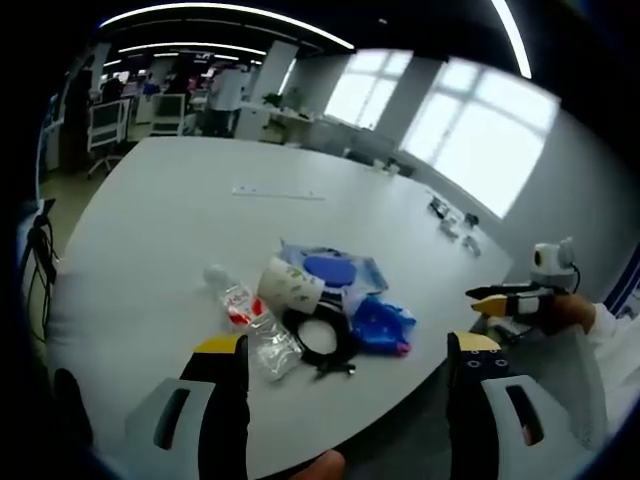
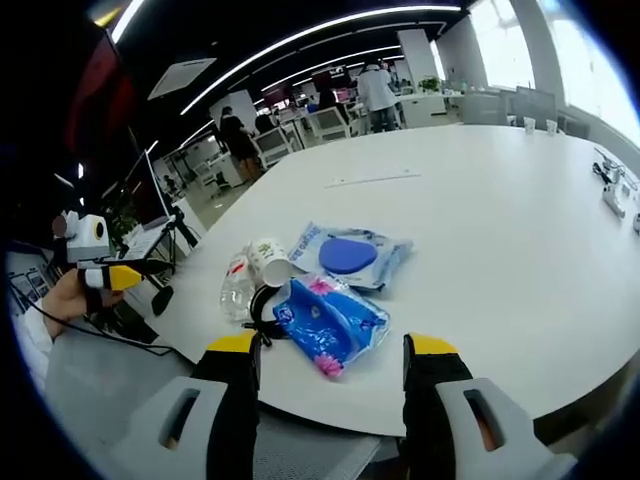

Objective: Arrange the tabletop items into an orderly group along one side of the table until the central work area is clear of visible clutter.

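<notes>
Glossy blue pouch [image 2: 331, 320] beside crumpled clear bottle [image 2: 237, 287].

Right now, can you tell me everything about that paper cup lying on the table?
The paper cup is white with small greenish markings too blurry to read. It lies tipped on its side on the white table, its open mouth showing in the right gripper view. It sits in the cluster, between the crushed clear plastic bottle and the pouch with a blue oval, just above a black ring-shaped thing. It seems to touch its neighbours. Neither gripper holds it.
</notes>
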`<state>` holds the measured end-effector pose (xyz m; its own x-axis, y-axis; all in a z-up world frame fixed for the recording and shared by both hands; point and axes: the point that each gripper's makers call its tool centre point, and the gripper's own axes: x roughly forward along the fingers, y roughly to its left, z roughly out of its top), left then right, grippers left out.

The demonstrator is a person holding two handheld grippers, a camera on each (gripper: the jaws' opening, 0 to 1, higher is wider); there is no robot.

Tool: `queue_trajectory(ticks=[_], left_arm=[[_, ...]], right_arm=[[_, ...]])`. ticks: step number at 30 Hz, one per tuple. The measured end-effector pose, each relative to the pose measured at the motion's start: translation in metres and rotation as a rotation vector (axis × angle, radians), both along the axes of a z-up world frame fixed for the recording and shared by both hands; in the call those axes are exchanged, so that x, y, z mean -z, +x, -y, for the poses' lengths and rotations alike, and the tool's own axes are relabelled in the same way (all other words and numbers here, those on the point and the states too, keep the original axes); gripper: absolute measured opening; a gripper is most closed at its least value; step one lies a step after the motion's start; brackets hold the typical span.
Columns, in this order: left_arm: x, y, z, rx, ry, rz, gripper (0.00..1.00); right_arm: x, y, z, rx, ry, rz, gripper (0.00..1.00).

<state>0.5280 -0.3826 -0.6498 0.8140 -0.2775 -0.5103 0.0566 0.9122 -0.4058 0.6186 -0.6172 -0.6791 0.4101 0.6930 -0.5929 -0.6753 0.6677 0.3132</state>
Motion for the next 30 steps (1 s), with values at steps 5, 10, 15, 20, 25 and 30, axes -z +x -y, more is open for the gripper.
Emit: queue_trajectory(ticks=[5, 10, 15, 20, 25, 30], left_arm=[[0.001, -0.001, 0.000, -0.001, 0.002, -0.005, 0.79], [0.003, -0.001, -0.001, -0.003, 0.003, -0.009, 0.79], [0.004, -0.001, -0.001, -0.002, 0.008, -0.017, 0.78], [0.005, -0.002, -0.001, -0.005, 0.008, -0.022, 0.79], [0.009, -0.004, -0.004, -0.009, 0.028, -0.039, 0.79], [0.015, -0.005, -0.006, -0.003, 0.062, -0.061, 0.79]], right_arm=[[-0.001, -0.003, -0.003, -0.011, 0.000, -0.001, 0.55], [0.000, -0.003, -0.003, -0.016, 0.000, -0.001, 0.55], [-0.001, -0.005, -0.004, -0.023, -0.004, 0.001, 0.54], [0.001, -0.008, -0.008, -0.053, -0.007, 0.002, 0.54], [-0.001, -0.012, -0.011, -0.075, 0.000, 0.001, 0.54], [-0.001, -0.013, -0.015, -0.087, 0.018, -0.001, 0.54]])
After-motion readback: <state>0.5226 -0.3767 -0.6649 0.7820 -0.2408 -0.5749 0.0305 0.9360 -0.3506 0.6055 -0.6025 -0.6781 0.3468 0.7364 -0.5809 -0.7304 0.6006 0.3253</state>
